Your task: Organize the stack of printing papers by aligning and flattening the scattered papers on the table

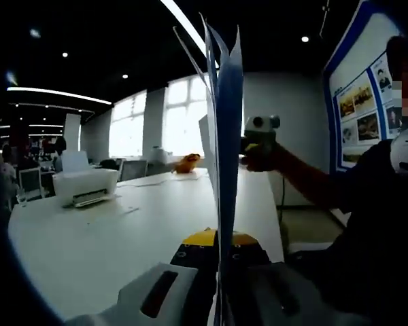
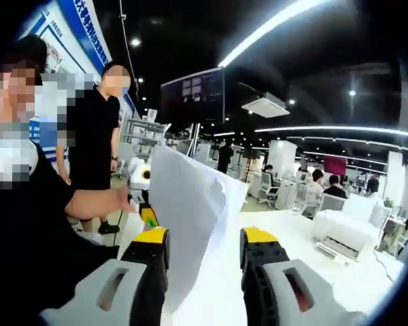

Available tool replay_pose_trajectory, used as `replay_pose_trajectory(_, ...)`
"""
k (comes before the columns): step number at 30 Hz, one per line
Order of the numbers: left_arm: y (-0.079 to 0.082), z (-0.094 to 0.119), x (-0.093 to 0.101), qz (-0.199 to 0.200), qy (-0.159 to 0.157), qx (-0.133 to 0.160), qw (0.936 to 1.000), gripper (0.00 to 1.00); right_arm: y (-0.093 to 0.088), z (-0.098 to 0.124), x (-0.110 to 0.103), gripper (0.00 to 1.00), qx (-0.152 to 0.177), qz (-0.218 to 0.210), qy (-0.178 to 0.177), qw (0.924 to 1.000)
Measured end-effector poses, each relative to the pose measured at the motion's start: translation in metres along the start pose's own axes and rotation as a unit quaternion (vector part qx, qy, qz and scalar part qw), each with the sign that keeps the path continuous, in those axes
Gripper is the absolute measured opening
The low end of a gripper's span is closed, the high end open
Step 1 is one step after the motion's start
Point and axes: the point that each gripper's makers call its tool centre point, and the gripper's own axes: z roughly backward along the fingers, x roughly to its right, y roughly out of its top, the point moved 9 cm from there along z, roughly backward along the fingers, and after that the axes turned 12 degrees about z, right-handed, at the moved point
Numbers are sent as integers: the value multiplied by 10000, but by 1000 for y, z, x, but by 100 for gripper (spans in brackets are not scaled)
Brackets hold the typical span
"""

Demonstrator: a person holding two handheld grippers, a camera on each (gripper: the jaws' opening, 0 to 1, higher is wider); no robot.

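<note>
Left gripper view shows the papers (image 1: 224,136) standing upright on their edge, seen almost edge-on, as a thin blue-white stack that rises from between the jaws of the left tool (image 1: 217,272). The jaws are pressed together on the lower edge of the sheets, so this tool is pinching the papers above the white desk (image 1: 88,244). At the top the sheets fan apart a little into separate tips. Just beside the stack, on its far side, a hand (image 1: 258,157) holds the right tool (image 1: 262,125); the paper hides its jaws in this view.

In the right gripper view the papers (image 2: 190,204) appear as a wide white sheet, tilted, with its lower part coming down between the two jaws of the right tool (image 2: 204,248). These jaws are spread, with a clear gap, and the sheet lies against the left one. Behind the paper the yellow tip of the left tool (image 2: 148,216) is visible, held by the person's hand (image 2: 122,200).

Farther out, a white printer (image 1: 85,187) sits on the desk, and an orange object (image 1: 188,163) lies near the far end. A second person in black (image 2: 95,136) stands behind, near a blue poster board (image 1: 357,102)
</note>
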Motion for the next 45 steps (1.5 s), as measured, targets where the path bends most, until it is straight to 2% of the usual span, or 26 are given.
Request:
replay_pose_trajectory(5,17,3,8,-188,18,-558,9983,5,12,7,12,53,-313,208,71,9993)
replay_pose_trajectory(6,18,3,9,-190,22,-581,9981,5,13,7,12,54,-325,223,76,9992)
replay_pose_trajectory(11,33,1,24,-332,81,-1160,9927,5,32,7,4,62,-452,440,436,9971)
replay_pose_trajectory(13,38,-1,26,-322,84,-1367,9901,5,37,5,2,62,-467,542,538,9960)
replay_pose_trajectory(15,43,-2,29,-277,54,-1713,9848,5,41,3,1,62,-568,570,601,9949)
replay_pose_trajectory(20,53,-10,34,-92,-73,-2233,9747,5,47,-3,-5,61,-614,517,872,9930)
replay_pose_trajectory(21,54,-13,36,-93,-56,-2403,9706,5,47,-5,-7,61,-651,515,974,9918)
replay_pose_trajectory(27,63,-30,48,-286,-87,-2969,9544,5,40,-14,-17,60,-854,475,1423,9850)
replay_pose_trajectory(28,63,-31,49,-305,-94,-3005,9532,5,40,-15,-18,59,-887,482,1470,9840)
replay_pose_trajectory(30,65,-41,56,-455,-132,-3221,9455,5,38,-17,-20,58,-953,495,1565,9818)
replay_pose_trajectory(39,62,-61,73,-754,-195,-3558,9313,6,26,-17,-28,48,-1306,497,1868,9724)
replay_pose_trajectory(42,59,-64,76,-809,-222,-3653,9271,6,21,-15,-31,35,-1348,511,1985,9694)
replay_pose_trajectory(44,57,-66,75,-811,-234,-3665,9266,6,19,-16,-33,18,-1323,565,2065,9678)
replay_pose_trajectory(45,56,-66,75,-818,-232,-3659,9268,6,16,-16,-36,11,-1355,743,2202,9631)
